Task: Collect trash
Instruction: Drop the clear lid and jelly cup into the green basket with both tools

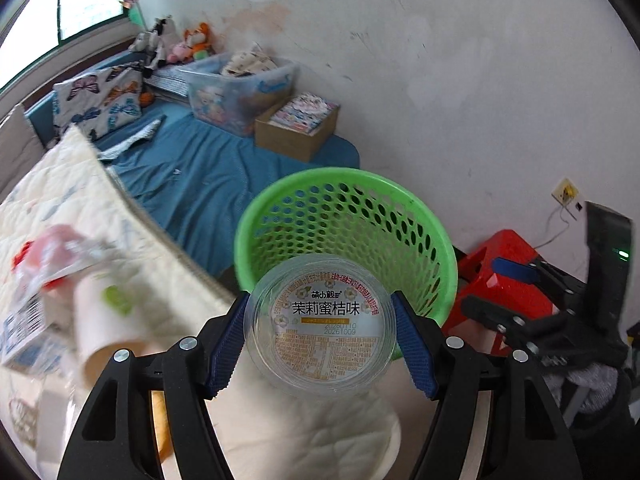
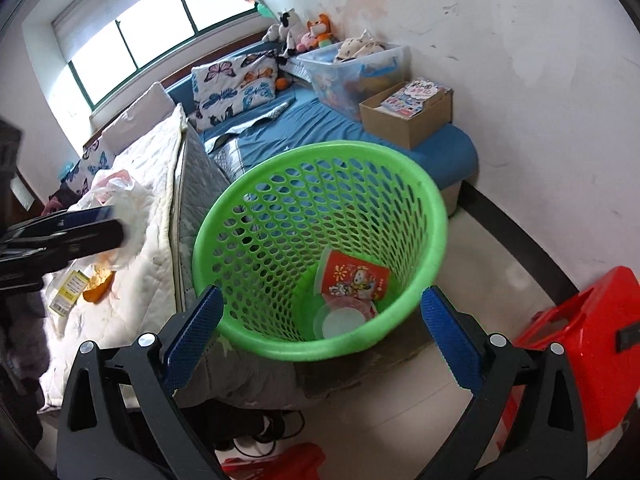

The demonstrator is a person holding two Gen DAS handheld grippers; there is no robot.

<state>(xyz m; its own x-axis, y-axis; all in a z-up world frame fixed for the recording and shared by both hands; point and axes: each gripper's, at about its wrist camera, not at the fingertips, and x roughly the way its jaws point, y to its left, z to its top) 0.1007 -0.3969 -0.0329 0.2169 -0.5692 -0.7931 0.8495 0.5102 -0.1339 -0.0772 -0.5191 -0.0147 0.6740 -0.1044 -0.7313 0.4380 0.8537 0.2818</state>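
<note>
Left claw: clamped on a clear plastic cup, lower centre of frame, just before the green basket. Lid label reads "茉莉蜜桔味", dates "20260110 / 20261009".
Right claw: spread wide, gripping nothing, either side of the basket rim. Inside the basket: red printed carton, clear lidded cup.

Basket beside bed, cup inside

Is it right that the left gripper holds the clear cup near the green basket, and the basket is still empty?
Not empty. The right wrist view shows a red wrapper and a clear lid lying in the green basket. The left gripper does hold the clear cup near it.
</note>
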